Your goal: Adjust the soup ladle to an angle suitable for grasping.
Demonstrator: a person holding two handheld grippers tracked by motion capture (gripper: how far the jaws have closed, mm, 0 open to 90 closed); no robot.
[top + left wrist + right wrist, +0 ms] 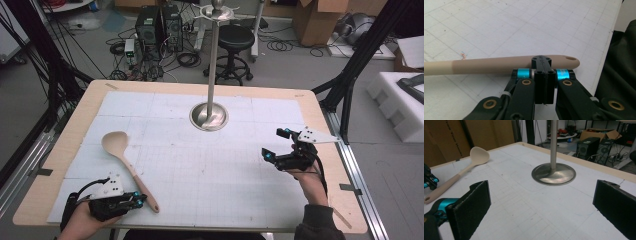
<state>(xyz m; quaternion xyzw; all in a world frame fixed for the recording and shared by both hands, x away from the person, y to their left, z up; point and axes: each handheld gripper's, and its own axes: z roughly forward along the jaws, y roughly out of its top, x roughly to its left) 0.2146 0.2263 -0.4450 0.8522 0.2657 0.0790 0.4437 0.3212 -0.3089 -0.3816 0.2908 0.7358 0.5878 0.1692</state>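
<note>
You have one spoon (128,165) and one stand (212,65) on the white gridded mat (220,170). Your left gripper (138,200) has its jaws pressed together, the spoon handle just past their tips. Your right gripper (275,144) gapes wide, empty, the stand beyond its jaws. The high view shows floor cables, computers and a stool.

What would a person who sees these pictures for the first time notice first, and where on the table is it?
The tall metal stand rises from its round base at the far middle of the white gridded mat. Near the left front, a beige ladle lies flat, bowl pointing away, and the left gripper, jaws closed together, sits just beside its handle end. The right gripper hovers wide open over the right side.
</note>
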